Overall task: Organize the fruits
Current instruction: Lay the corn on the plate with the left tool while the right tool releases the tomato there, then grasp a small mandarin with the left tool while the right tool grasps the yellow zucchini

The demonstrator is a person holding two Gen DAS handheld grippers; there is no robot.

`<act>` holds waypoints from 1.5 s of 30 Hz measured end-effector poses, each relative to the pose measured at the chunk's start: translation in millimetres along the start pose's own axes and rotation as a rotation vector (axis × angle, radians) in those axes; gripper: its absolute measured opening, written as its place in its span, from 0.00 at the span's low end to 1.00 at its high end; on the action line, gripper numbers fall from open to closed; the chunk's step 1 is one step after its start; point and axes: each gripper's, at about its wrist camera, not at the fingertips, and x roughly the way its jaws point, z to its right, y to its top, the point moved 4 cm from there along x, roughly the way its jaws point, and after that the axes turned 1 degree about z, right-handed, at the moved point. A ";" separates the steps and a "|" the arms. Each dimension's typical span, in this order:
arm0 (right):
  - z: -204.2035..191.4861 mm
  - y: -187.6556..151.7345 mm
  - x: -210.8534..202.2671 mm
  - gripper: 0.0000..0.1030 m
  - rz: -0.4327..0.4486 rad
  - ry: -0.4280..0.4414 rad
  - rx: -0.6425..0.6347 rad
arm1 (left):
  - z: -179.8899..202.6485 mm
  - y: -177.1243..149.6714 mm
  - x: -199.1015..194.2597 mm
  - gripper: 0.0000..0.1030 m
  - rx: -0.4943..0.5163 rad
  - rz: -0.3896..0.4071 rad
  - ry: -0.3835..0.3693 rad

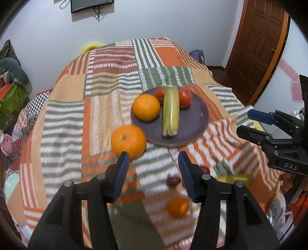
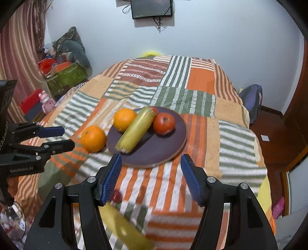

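On the plate (image 1: pixel 200 123): one orange (image 1: pixel 146 107), one corn cob (image 1: pixel 170 111), two tomatoes (image 1: pixel 185 97). Off the plate: two oranges (image 1: pixel 128 142), one corn cob (image 2: pixel 125 228), two small red fruits (image 1: pixel 173 180).

Pretty clearly a room in someone's home. Ahead of the grippers there's a table under a patchwork striped cloth (image 2: pixel 200 82) in orange, green and cream, and past it a pale wall with a small dark wall-mounted screen (image 2: pixel 152 8), cables dangling. Off to the left: striped curtain (image 2: pixel 21 48), piled boxes and soft toys (image 2: pixel 65 63). Off to the right, a brown panelled wooden door (image 1: pixel 259 38).
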 end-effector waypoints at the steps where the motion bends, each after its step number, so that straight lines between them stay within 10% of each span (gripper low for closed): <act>1: -3.3 -5.0 -1.5 0.59 -0.006 0.006 0.000 | -0.3 -6.7 -2.7 0.53 -0.003 -0.003 -0.002; 23: -46.0 -85.6 49.9 0.70 -0.226 0.039 -0.150 | 33.3 -85.9 33.3 0.53 0.005 -0.148 -0.082; 32: -44.2 -91.9 31.2 0.39 -0.152 0.019 -0.182 | 34.7 -86.1 44.5 0.42 -0.020 -0.132 -0.086; 45: -1.3 -85.5 14.5 0.33 -0.112 -0.014 -0.025 | 21.8 -80.9 28.3 0.34 -0.063 -0.092 -0.091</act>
